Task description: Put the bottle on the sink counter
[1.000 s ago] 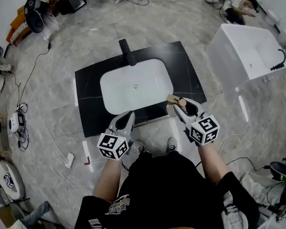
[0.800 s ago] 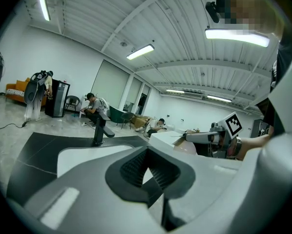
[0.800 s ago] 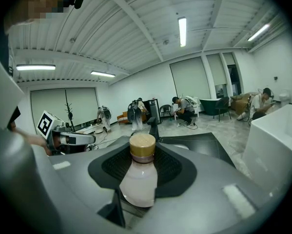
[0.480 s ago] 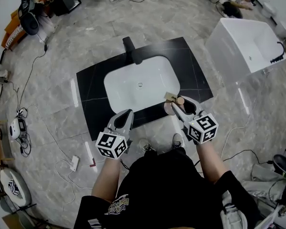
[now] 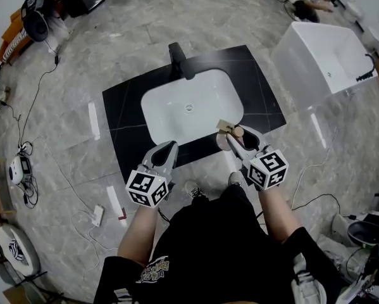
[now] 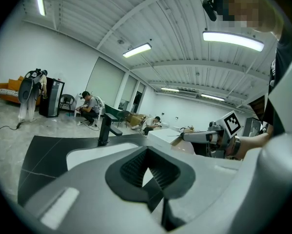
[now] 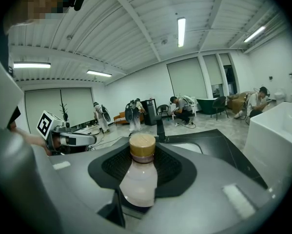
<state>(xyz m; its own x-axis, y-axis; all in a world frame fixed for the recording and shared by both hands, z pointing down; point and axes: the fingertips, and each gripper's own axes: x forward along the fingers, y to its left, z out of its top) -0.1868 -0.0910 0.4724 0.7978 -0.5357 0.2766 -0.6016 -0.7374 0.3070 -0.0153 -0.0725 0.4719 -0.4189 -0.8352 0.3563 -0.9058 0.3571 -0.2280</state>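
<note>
A small pale bottle [image 7: 138,179] with a gold cap stands upright between the jaws of my right gripper [image 7: 141,182], which is shut on it. In the head view the bottle [image 5: 238,133] hangs over the front right edge of the black sink counter [image 5: 123,106], beside the white basin [image 5: 189,113]. My left gripper [image 5: 164,152] is at the counter's front edge, left of the bottle, shut with nothing in it. The left gripper view looks across the counter past its own jaws [image 6: 148,172] to the right gripper [image 6: 204,136].
A black faucet [image 5: 176,57] stands at the basin's far side. A large white tub [image 5: 322,56] sits on the floor to the right. Cables and devices lie on the floor at the left [image 5: 21,166]. Several people sit at the back of the room [image 7: 181,108].
The head camera has shifted a little, so the counter sits slightly higher and further right in view. Both grippers keep their poses and the bottle stays held.
</note>
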